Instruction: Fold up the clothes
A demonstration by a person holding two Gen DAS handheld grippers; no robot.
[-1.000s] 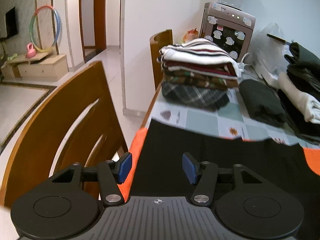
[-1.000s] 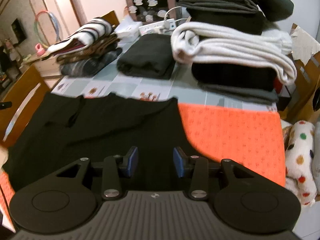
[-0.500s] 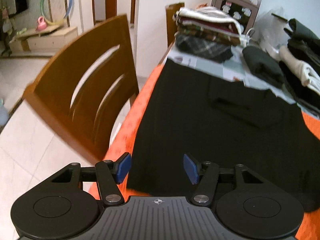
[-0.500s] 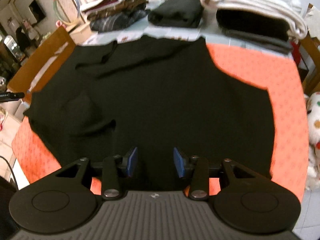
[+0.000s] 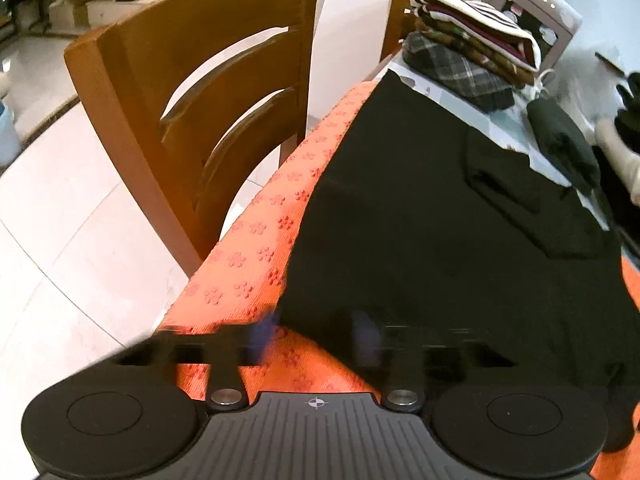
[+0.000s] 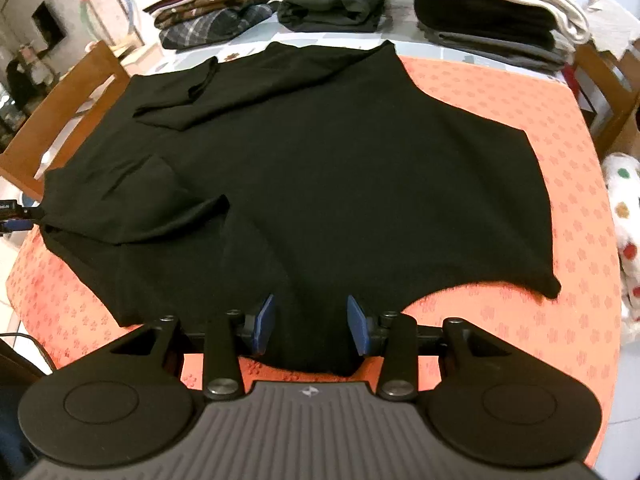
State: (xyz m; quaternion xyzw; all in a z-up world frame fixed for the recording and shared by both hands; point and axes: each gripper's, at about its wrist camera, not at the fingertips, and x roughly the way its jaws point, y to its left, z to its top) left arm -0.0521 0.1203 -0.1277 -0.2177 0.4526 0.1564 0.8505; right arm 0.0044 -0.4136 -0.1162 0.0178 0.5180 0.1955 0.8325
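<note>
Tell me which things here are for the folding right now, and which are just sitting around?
For the folding:
- black garment, spread flat
- orange mat under it
- left gripper, jaws just been closing at the garment's edge
- right gripper, open over the near hem

Just sitting around:
- striped and plaid pile
- folded dark piece
- white and dark stack
- wooden chair

A garment [image 6: 320, 168] lies spread on a mat [image 6: 560, 184] covering the near part of the table. Behind it stand piles of folded clothes [image 6: 212, 4]. A chair [image 5: 192, 92] stands at the table's left side.
</note>
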